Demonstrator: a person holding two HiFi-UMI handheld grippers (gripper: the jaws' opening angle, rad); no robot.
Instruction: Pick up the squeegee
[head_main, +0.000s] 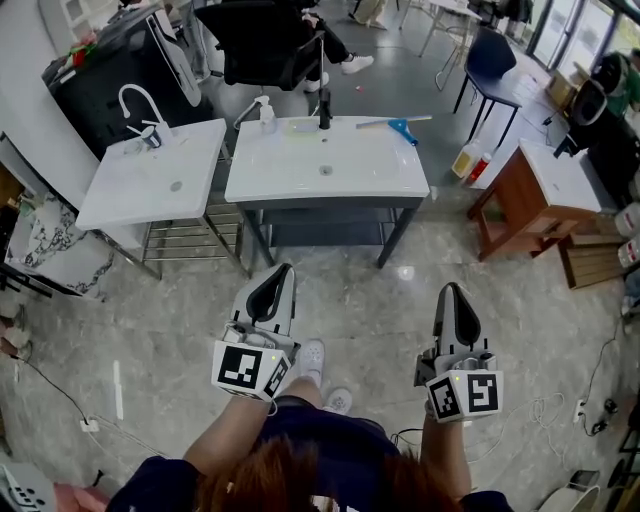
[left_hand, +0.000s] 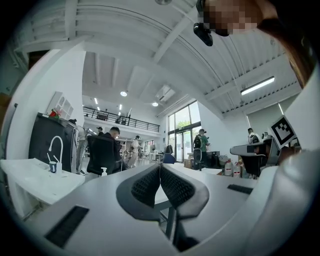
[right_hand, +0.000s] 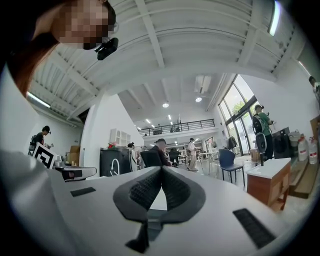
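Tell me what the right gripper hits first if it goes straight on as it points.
Probably the white washbasin, near its right end: the right gripper points level toward it. Height is unclear, so it might pass over the top.

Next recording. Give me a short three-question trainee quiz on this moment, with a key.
1. True or false: the squeegee lies at the back right of the centre basin.
2. Which one holds something? A) left claw B) right claw C) neither
3. Fill in: the squeegee's head is coloured ____.
Key: 1 true. 2 C: both claws are shut and empty, well short of the basin. 3 blue.
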